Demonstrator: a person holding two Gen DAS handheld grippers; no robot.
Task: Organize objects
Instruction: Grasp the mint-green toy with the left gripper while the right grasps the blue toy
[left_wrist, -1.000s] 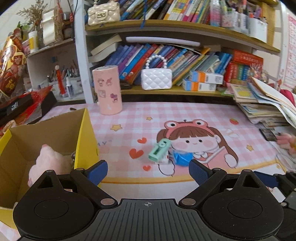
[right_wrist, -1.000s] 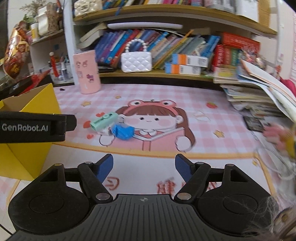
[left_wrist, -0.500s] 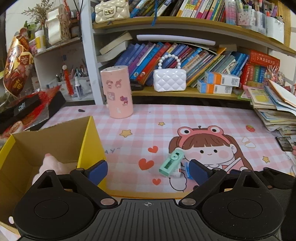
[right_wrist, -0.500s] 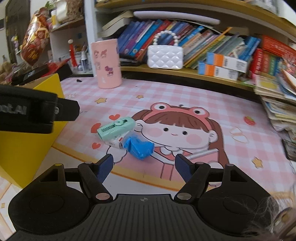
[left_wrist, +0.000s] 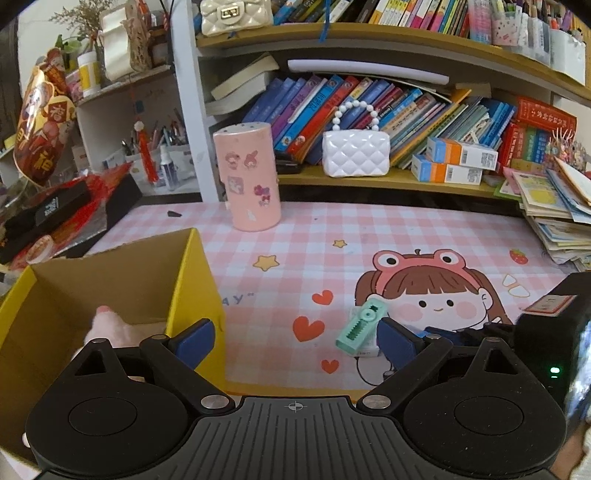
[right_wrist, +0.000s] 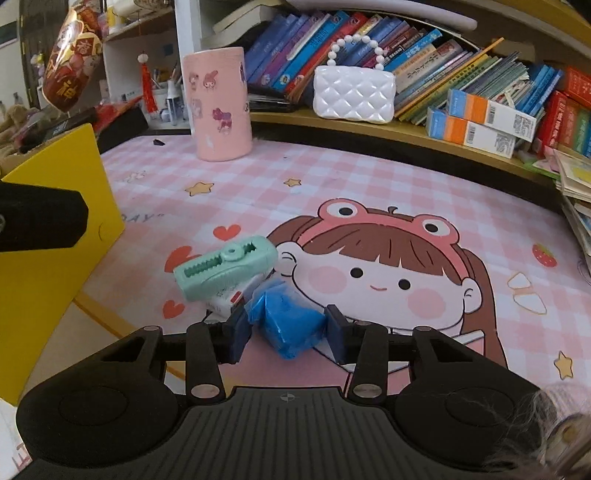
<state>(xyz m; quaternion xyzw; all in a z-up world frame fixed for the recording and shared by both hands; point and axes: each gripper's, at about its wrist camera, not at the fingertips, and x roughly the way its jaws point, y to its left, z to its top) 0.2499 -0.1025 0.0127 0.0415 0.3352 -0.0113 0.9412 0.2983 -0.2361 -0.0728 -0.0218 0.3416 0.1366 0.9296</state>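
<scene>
There, in the left wrist view, a pink plush (left_wrist: 110, 326) was seen inside the yellow box (left_wrist: 192, 280), the left gripper (left_wrist: 295, 338) spread wide. In the right, the blue packet (right_wrist: 286, 319) on the mat (right_wrist: 369, 177) was clamped by the just-closed right gripper (right_wrist: 286, 330), beside the green case (right_wrist: 225, 271).

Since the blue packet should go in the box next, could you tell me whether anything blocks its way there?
The right gripper is shut on the blue packet. Toward the yellow box, the mint corrector lies just left, and the left gripper hovers by the box's near corner.
</scene>
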